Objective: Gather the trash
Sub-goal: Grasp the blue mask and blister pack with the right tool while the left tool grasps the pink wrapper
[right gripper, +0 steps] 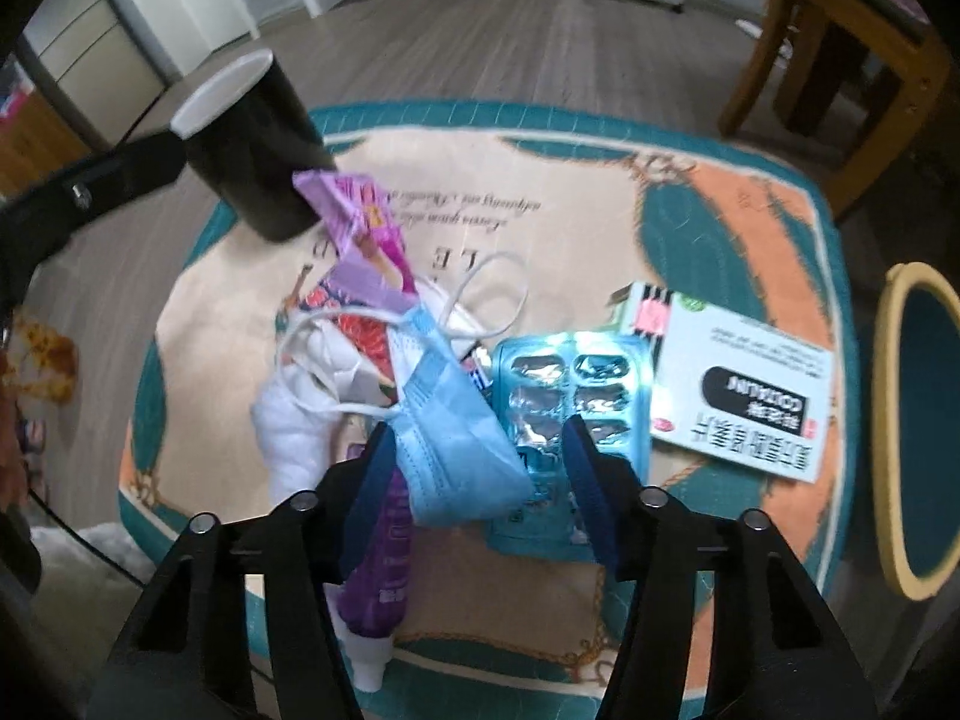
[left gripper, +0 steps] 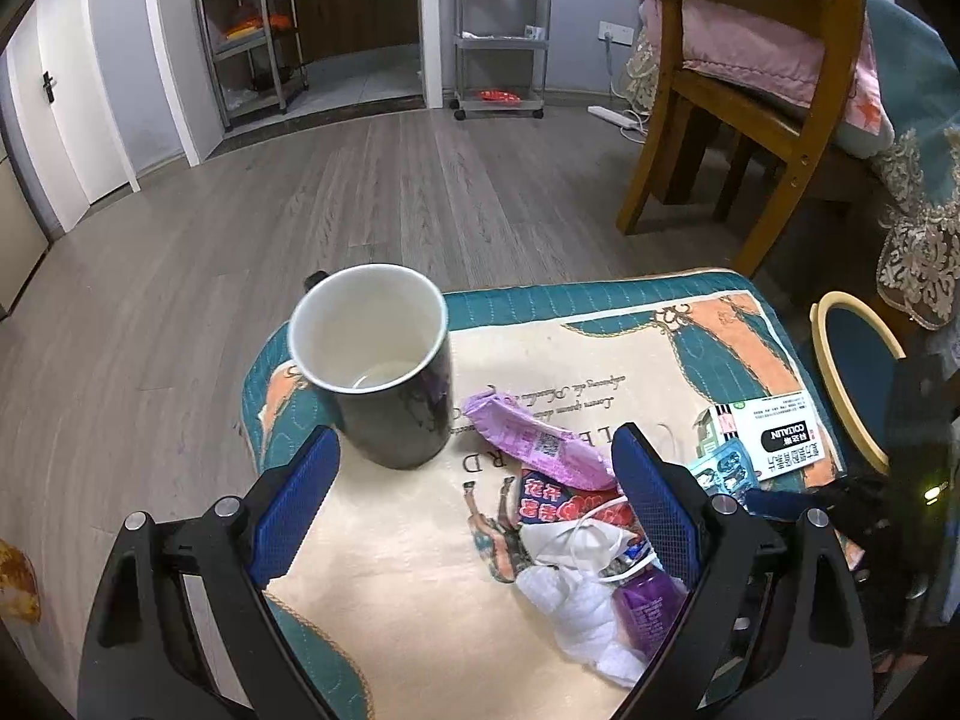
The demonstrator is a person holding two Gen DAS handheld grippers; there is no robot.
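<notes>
A heap of trash lies on the small cloth-covered table (left gripper: 630, 354): a pink wrapper (left gripper: 534, 441), a red wrapper (left gripper: 564, 507), white tissue (left gripper: 576, 606), a purple tube (right gripper: 384, 552), a blue face mask (right gripper: 456, 438) and a blue blister pack (right gripper: 576, 384). My left gripper (left gripper: 474, 480) stands open low over the cloth, its right finger (left gripper: 654, 504) beside the heap and nothing gripped. My right gripper (right gripper: 477, 450) points steeply down with the face mask between its half-wide fingers. The left pad touches the mask, while the right pad stands apart over the blister pack.
A black mug (left gripper: 384, 372) with a white inside stands at the table's far left. A white medicine box (right gripper: 744, 384) lies at the right. Beside the table on the right is a round blue thing with a yellow rim (right gripper: 900, 420). A wooden chair (left gripper: 738, 120) stands behind.
</notes>
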